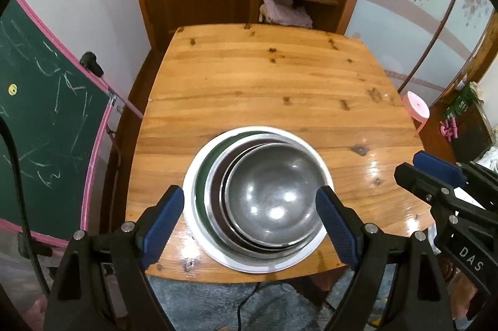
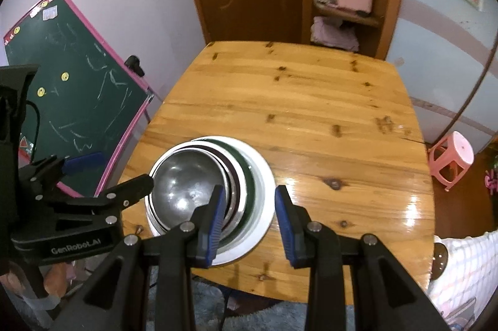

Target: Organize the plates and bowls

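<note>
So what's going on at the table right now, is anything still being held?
Nothing is held. A person has a gripper in each hand above the wooden table. The dishes sit nested in one stack near its front edge: a metal bowl on top, inside wider dishes, all on a white plate. The left gripper hangs over the stack, jaws wide and empty. The right gripper is partly open, off to the stack's right, gripping nothing.

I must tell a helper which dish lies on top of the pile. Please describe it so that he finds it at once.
Start at the wooden table and go to its near edge, where one nested pile sits on a wide white plate. The top dish is the steel bowl: the smallest, grey and shiny, while a dark-rimmed dish and a green dish lie beneath it.
</note>
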`<state>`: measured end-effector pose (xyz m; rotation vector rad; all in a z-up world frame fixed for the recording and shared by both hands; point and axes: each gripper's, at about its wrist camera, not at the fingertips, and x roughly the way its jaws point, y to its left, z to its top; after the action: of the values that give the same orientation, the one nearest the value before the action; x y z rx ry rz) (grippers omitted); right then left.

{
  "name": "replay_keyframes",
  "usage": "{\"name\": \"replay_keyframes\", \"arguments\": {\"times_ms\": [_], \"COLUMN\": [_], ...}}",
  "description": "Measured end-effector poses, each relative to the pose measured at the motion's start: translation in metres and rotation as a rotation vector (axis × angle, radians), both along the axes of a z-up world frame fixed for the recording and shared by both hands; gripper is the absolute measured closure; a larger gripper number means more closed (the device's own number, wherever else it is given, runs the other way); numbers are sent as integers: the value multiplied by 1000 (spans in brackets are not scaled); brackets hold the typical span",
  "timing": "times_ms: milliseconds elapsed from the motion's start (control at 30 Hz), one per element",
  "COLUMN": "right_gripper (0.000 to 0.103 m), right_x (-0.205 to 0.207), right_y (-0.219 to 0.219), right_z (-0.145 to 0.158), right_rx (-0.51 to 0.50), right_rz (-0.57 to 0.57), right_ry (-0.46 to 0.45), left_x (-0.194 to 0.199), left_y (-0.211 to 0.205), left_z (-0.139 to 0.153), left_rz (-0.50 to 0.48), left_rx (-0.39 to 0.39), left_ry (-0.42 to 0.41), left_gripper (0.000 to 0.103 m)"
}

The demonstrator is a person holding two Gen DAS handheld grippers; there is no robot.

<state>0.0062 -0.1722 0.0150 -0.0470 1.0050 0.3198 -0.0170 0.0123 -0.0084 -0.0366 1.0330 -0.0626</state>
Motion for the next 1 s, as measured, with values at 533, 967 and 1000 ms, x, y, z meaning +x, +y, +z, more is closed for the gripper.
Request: {"name": "replay_keyframes", "arguments": {"times_ms": [533, 967, 1000], "right_gripper": [49, 49, 49], "right_x": [-43, -70, -71], "right_y": [-30, -48, -47], "right_z": [32, 39, 39], "right_rx": [-21, 25, 29], "right_rz": [-162, -250, -250], "right_ry": [-188, -256, -256], "left_x": [-32, -50, -50], "left_y": [-26, -48, -48], "left_z": [40, 38, 38], "left_rz": [46, 31, 33], "left_rx": [60, 69, 63], "left_ry": [-177, -215, -216], "left_gripper": [12, 12, 12]}}
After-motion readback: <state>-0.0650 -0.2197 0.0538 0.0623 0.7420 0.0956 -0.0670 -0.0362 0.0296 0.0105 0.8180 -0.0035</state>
